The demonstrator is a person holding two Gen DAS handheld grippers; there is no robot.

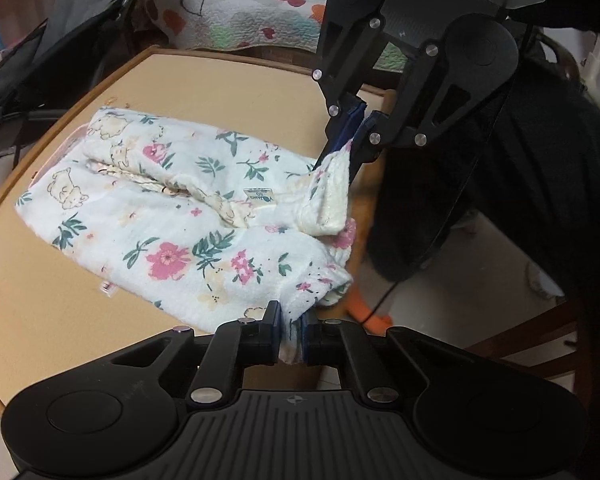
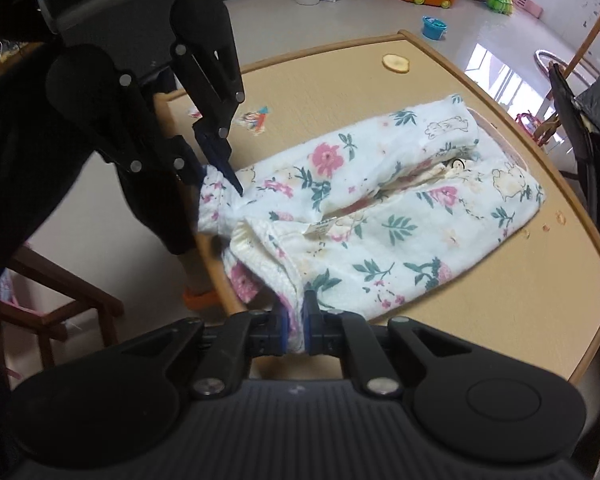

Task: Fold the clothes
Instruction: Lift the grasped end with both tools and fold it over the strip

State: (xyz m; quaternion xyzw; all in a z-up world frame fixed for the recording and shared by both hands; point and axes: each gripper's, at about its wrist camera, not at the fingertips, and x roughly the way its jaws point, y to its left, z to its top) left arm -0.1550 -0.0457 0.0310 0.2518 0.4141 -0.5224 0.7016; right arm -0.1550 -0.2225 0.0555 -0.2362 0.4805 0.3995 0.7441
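- The left gripper (image 1: 291, 334) is clamped on one near corner of a floral fleece garment (image 1: 172, 216), white cloth bunched between its blue pads.
- The right gripper (image 2: 295, 330) pinches the other near corner in the same way.
- The garment lies across a tan table (image 1: 228, 84), its near edge hanging over the rim.
- A round wooden slice (image 2: 396, 64) sits near the table's far edge, well apart.

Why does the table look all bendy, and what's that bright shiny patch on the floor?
Left wrist view: the fisheye lens curves the table edge. Right wrist view: same bend, and the floor glare is window light bouncing off; the other claw looks slightly blurred, while the flowery garment stays fairly sharp.
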